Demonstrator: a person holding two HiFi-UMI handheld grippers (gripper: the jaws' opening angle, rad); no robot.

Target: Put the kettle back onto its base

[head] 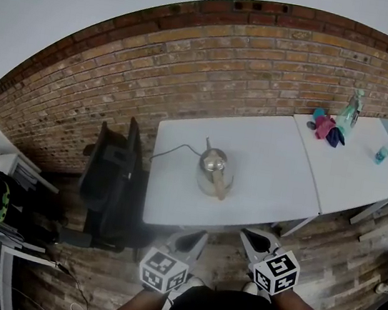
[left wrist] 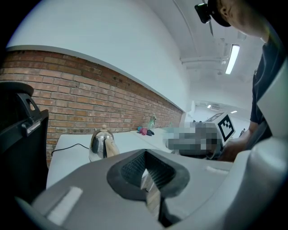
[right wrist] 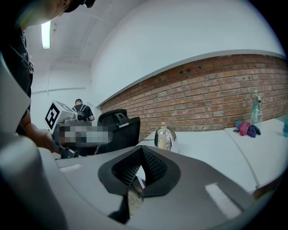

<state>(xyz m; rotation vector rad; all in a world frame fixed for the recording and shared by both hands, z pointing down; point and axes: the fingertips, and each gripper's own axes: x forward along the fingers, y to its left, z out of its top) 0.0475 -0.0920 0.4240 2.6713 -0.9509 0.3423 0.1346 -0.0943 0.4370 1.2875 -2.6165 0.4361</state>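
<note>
- Currently, we hold both tools low by our body, well short of the white table (head: pixel 274 152).
- Left gripper (head: pixel 194 239): jaws together, nothing between them. Right gripper (head: pixel 254 238): likewise closed and empty.
- At our 12 o'clock the steel kettle (head: pixel 214 168) stands upright mid-table, its wooden handle (head: pixel 218 184) pointing to 6 o'clock.
- Its power cord (head: pixel 177 148) leaves the kettle's foot toward 10 o'clock, so we judge it seated on its base, though the base itself is unclear.
- Risk: reaching in with closed jaws could knock the handle and tip the kettle, and a snagged cord would drag the base.
</note>
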